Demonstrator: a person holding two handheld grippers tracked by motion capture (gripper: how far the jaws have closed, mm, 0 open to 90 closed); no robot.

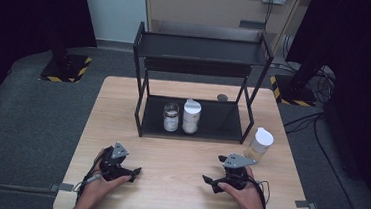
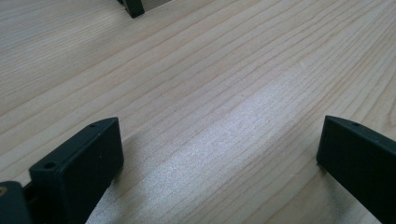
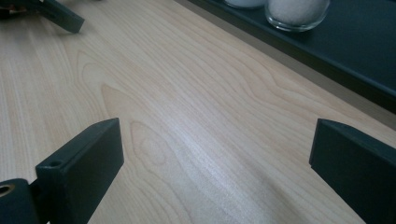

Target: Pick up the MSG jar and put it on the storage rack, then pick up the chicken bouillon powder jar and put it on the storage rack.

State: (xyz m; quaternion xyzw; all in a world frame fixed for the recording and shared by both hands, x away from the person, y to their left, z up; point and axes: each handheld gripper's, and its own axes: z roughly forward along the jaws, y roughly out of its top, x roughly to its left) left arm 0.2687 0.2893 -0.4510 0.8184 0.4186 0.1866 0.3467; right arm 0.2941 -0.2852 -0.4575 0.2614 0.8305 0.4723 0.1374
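1. Left gripper (image 1: 135, 171): low over the near left part of the wooden table (image 1: 176, 194), held in the person's left hand (image 1: 98, 185). In the left gripper view the jaws stand wide apart with bare wood between them; released, nothing held.
2. Right gripper (image 1: 208, 180): low over the near right part of the table, in the person's right hand (image 1: 246, 194). In the right gripper view the jaws are spread wide over bare wood; released, nothing grasped.
3. The two grippers point toward each other across the near table edge, well apart.
4. Nearest item to the tools: white-capped bottle (image 1: 259, 144), upright on the table, just outside the right front leg of the black rack (image 1: 200, 49). It stands beyond and slightly to the right of the right gripper, near but not touching it.
5. Lower rack shelf (image 1: 222, 122): glass jar (image 1: 171, 117) with pale contents and a white-lidded container (image 1: 191, 116), side by side, left of centre. Both lie beyond the grippers, roughly between them in line, well apart from either.
6. Right gripper view: the bases of both containers show at the top edge, on the dark shelf.
7. Small dark round object (image 1: 222, 97) on the table behind the rack; cannot tell what it is.
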